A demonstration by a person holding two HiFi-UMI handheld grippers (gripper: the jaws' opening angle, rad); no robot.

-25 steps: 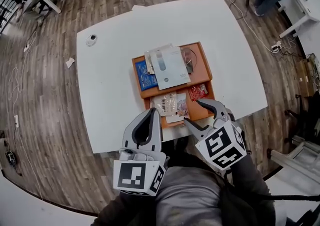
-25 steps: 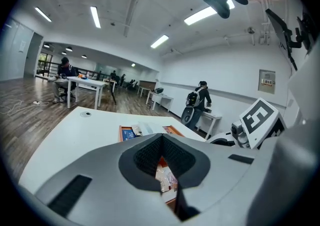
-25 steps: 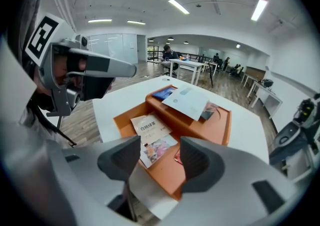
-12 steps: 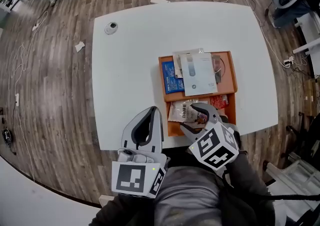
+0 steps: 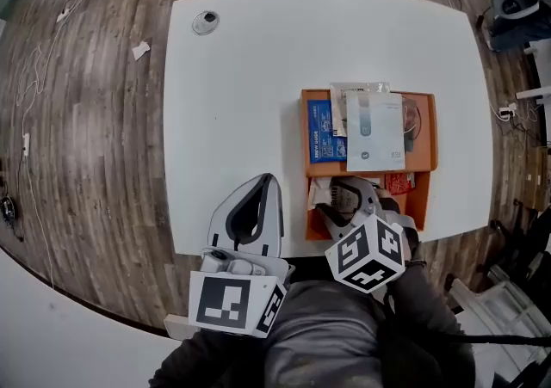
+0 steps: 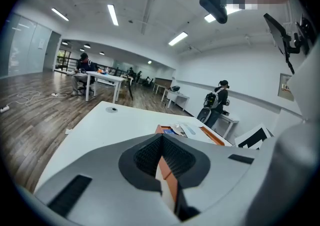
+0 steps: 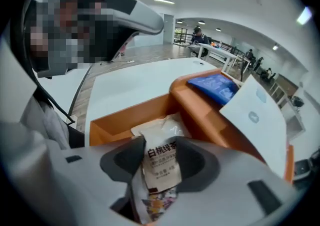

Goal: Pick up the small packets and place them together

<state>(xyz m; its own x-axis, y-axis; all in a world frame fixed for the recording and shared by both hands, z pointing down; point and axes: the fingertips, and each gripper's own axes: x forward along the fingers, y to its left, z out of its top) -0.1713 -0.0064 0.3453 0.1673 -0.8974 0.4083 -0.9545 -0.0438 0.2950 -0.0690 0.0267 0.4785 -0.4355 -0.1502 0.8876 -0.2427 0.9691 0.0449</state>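
An orange tray [image 5: 306, 120] with two compartments sits on the white table [image 5: 241, 76]. Its far compartment holds a blue packet [image 5: 325, 130] and a large white pouch [image 5: 374, 130]. In the near compartment lie a white printed packet [image 5: 320, 189] and a red packet [image 5: 399, 182]. My right gripper [image 5: 332, 198] hangs open over that compartment. In the right gripper view the white packet [image 7: 160, 167] shows between the spread jaws of my right gripper [image 7: 160, 154], and I see no pad pressing on it. My left gripper [image 5: 263, 180] is shut and empty at the table's near edge, left of the tray.
A small round object [image 5: 205, 21] lies near the table's far left corner. A paper scrap [image 5: 140, 51] and cables lie on the wooden floor. In the left gripper view, people [image 6: 218, 100] and desks stand far behind the table.
My right gripper has moved forward and left, down over the near compartment and its packets. The left gripper has stayed put. The head view has shifted, so the table sits lower and more to the right.
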